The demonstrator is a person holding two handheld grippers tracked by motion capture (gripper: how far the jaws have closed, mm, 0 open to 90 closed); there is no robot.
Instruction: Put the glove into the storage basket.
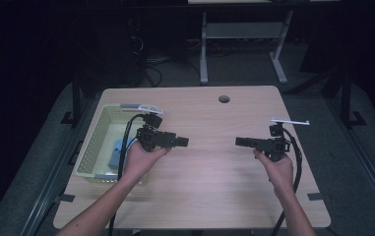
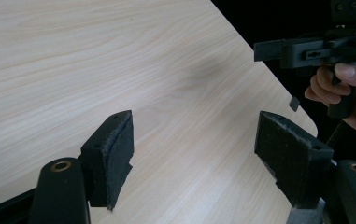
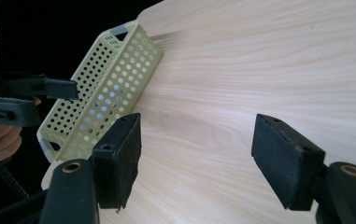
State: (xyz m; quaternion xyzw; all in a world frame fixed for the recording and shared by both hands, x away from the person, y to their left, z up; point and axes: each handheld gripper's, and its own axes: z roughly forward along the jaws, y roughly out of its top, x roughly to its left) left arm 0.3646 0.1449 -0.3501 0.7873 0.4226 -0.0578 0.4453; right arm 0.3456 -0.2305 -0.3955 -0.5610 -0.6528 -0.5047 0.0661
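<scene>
Hovering above table (image 1: 209,167): left tool (image 1: 185,142), right tool (image 1: 238,141) (both jaws wide apart, nothing held).

The blue thing (image 1: 116,152) in the basket (image 1: 92,142) is half hidden.

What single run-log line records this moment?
left gripper: open, empty | right gripper: open, empty | basket: table's left edge, blue item inside | table: bare between grippers

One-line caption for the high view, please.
Two hand-held grippers, left gripper and right gripper, face each other open above a wooden table, beside a perforated basket.
</scene>
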